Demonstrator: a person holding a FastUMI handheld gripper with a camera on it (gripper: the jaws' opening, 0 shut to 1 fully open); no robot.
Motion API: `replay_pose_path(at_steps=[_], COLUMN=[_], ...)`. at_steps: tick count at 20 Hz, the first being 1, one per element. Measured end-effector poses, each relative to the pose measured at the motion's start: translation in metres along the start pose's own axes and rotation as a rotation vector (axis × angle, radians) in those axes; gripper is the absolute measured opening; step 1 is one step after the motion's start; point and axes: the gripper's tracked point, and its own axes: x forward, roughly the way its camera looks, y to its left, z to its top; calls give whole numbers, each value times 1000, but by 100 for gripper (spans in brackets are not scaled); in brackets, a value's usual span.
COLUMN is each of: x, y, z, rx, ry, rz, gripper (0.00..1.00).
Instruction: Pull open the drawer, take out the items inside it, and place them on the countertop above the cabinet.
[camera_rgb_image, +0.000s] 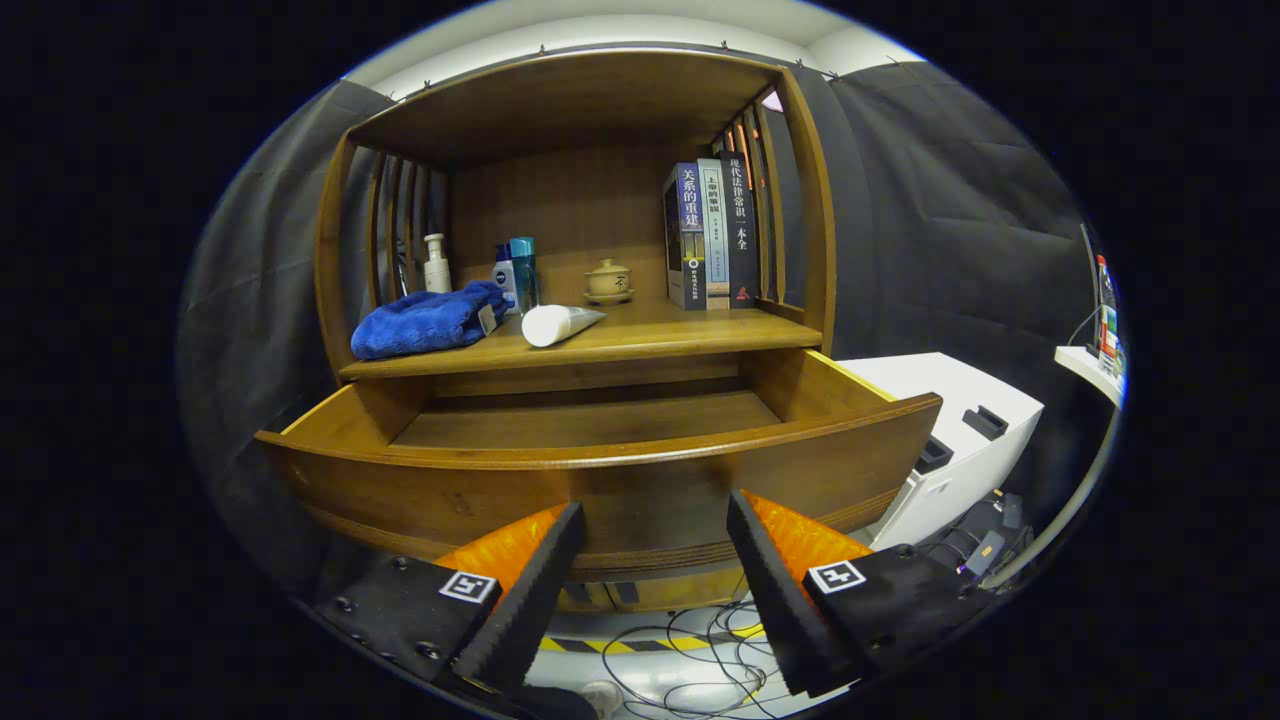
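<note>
jaws: spread wide apart, holding nothing – the gripper (655, 520) sits just in front of the drawer's curved front, near its middle
drawer (600, 470): pulled open, brown wood, its floor looks bare where it can be seen
table (640, 345): the wooden top right above the drawer, inside the cabinet (810, 200)
blue towel (425, 322): bunched up on the table, on the side of the left finger
white tube (560, 324): lying on its side just beside the towel
bottles (515, 268): standing behind the towel – a white pump bottle (436, 264) stands further off
little lidded pot (609, 281): near the back wall
books (712, 235): standing upright beside the pot
white box (960, 430): next to the cabinet, lower down
cables (690, 650): on the floor under the fingers
</note>
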Motion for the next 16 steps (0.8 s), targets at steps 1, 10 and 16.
replay_pose_path(at_steps=[1, 10, 16], x=[7, 91, 116], y=[2, 11, 16], z=[0, 22, 32], rx=[7, 18, -5], ry=[18, 2, -6], rz=[-4, -20, -1], gripper=[98, 98, 96])
